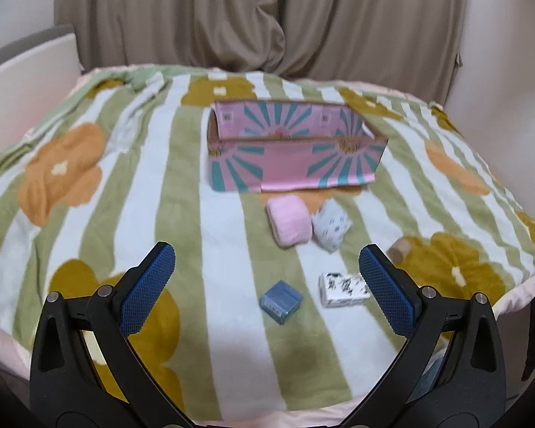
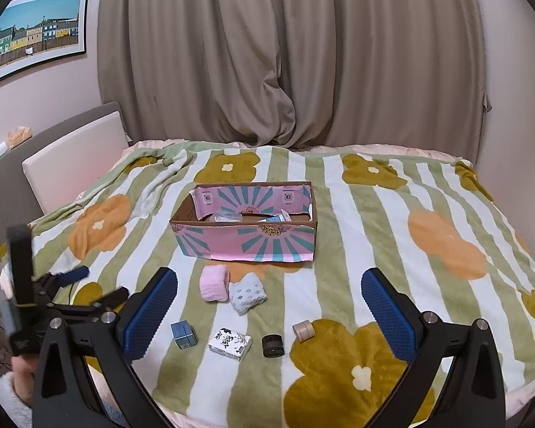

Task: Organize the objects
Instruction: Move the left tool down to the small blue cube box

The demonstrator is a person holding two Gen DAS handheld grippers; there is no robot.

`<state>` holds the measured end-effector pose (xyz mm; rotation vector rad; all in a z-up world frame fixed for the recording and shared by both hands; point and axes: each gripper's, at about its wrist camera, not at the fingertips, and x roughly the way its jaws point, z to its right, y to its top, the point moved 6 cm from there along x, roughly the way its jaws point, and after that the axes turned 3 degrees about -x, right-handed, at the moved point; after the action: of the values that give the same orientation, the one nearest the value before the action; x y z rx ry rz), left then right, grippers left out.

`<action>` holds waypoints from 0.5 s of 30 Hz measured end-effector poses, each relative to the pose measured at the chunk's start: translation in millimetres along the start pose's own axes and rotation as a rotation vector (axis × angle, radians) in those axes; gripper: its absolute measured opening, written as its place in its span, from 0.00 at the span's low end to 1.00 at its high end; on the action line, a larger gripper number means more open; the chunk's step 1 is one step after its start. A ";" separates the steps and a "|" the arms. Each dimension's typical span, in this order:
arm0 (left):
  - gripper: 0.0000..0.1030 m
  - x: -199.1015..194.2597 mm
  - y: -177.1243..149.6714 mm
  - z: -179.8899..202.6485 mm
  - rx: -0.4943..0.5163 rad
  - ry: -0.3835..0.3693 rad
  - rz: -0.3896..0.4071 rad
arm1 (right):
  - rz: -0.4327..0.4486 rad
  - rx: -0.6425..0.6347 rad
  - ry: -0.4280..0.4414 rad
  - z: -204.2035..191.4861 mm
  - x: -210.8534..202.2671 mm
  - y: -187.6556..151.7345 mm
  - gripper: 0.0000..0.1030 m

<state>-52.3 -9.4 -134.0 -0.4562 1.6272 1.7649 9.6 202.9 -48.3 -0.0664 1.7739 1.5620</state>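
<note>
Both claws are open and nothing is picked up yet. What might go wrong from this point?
1. The blue box and the patterned white box lie close together; a wide-open left claw might nudge one while taking the other.
2. The soft blanket may let the small black jar tip or roll when pinched.
3. The pink box already holds items, so drops could land unevenly.

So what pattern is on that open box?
The open box is pink with teal sunburst rays, clearest in the left wrist view.

text: none was legible | pink box [image 2: 246,246]: emblem lettering too blurred | blue carton [image 2: 184,335]: label unreadable | black-and-white packet [image 2: 229,344]: print unreadable
</note>
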 end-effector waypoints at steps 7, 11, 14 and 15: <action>0.99 40.2 -31.0 1.2 0.033 -0.016 -0.050 | -0.020 0.008 -0.001 0.5 9.0 -4.1 1.00; 0.99 64.8 -49.2 0.9 0.045 -0.024 -0.088 | -0.037 0.011 0.005 0.0 14.9 -8.2 1.00; 0.98 82.2 -61.3 -2.7 0.026 -0.042 -0.120 | -0.048 0.011 0.004 0.4 18.1 -10.2 1.00; 0.97 87.9 -65.4 -3.6 0.023 -0.047 -0.129 | -0.051 0.011 0.004 0.4 19.4 -10.1 1.00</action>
<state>-70.1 7.4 -240.8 -0.4939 1.5485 1.6476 1.0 209.0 -67.5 -0.1083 1.7698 1.5172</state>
